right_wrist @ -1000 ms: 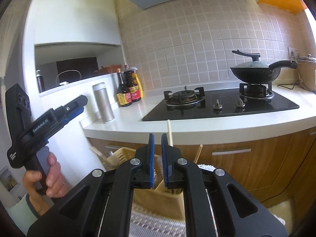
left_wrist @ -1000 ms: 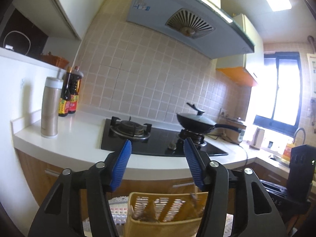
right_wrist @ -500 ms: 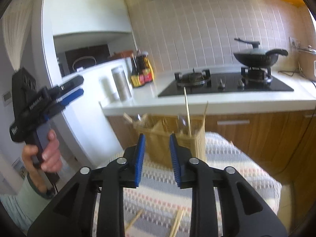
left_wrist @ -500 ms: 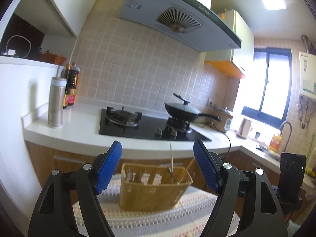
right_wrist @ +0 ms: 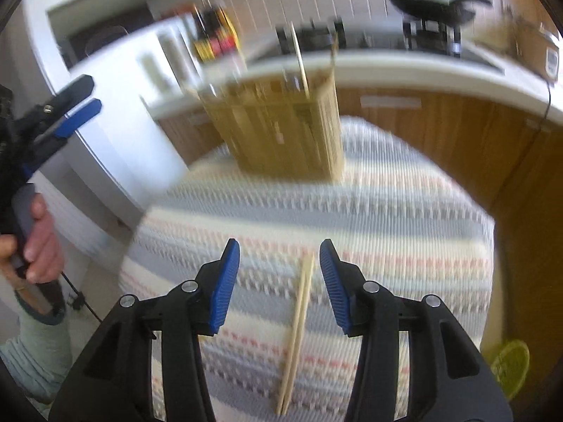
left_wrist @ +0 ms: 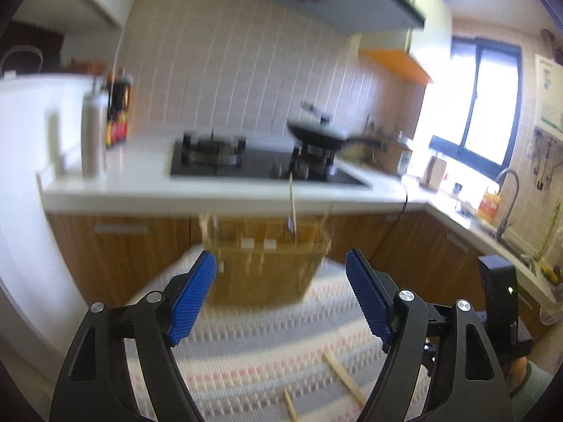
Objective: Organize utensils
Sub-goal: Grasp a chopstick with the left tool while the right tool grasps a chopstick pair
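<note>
A tan slatted utensil basket (left_wrist: 267,267) stands at the far end of a striped cloth-covered table (left_wrist: 246,351); it also shows in the right wrist view (right_wrist: 281,130). A chopstick (right_wrist: 299,59) and other utensils stick up from it. A pair of wooden chopsticks (right_wrist: 297,327) lies on the cloth between the fingers of my open right gripper (right_wrist: 279,285). My left gripper (left_wrist: 279,295) is open and empty, short of the basket. Loose chopsticks (left_wrist: 343,376) lie on the cloth in the left wrist view.
Behind the table runs a white kitchen counter (left_wrist: 140,183) with a black gas hob (left_wrist: 246,161), a wok (left_wrist: 320,137), a steel flask (left_wrist: 93,137) and sauce bottles (left_wrist: 118,112). Wooden cabinets (right_wrist: 440,123) stand below. A sink and tap (left_wrist: 506,204) are at right.
Both grippers pulled back from the basket and tilted down toward the cloth. The right gripper opened wide and now straddles the chopsticks on the table. The left gripper opened slightly more.
</note>
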`<state>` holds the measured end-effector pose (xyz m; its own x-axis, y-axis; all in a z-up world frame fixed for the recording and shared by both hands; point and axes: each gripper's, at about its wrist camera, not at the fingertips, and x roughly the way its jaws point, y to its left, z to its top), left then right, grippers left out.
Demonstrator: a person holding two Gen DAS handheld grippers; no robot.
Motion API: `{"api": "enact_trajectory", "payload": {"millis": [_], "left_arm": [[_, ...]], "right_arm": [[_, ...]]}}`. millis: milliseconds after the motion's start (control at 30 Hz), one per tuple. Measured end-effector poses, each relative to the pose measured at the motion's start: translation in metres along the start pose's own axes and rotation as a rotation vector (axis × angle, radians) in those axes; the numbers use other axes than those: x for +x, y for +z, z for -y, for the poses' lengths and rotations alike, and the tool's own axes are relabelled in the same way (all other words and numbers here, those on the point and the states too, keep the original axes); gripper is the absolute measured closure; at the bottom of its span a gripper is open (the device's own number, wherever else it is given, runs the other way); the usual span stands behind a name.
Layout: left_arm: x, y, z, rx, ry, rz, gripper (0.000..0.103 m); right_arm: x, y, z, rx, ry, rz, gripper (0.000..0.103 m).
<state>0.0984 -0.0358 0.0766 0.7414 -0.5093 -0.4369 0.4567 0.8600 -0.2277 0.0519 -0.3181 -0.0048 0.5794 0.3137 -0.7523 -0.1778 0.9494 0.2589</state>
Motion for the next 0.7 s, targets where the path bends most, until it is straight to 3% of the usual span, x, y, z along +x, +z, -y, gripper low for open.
{"api": "enact_trajectory", "payload": {"millis": [133,267,433,533,700], "left_arm": [[0.030,-0.027,-0.012,-0.055,-0.001,-0.212,0.029],[0.051,-0.062,-0.021,-0.099,-0.033,-0.360,0.030],[0.079,-0.108,-0.016,-0.053,-0.033,-0.537,0.037],[0.096,-0.133,-0.007,-0.011,-0.045,-0.639,0.045],[0.111,-0.152,0.006,0.079,-0.025,-0.721,0.053]], "right_arm": [[0.027,-0.013,0.001,0.038,-0.037,-0.146,0.059],[0.047,-0.022,0.000,0.039,-0.097,-0.226,0.059],[0.070,-0.022,0.001,0.055,-0.120,-0.298,0.060],[0.086,-0.021,0.001,0.056,-0.149,-0.338,0.068],[0.105,-0.023,0.000,0.046,-0.160,-0.396,0.072]]}}
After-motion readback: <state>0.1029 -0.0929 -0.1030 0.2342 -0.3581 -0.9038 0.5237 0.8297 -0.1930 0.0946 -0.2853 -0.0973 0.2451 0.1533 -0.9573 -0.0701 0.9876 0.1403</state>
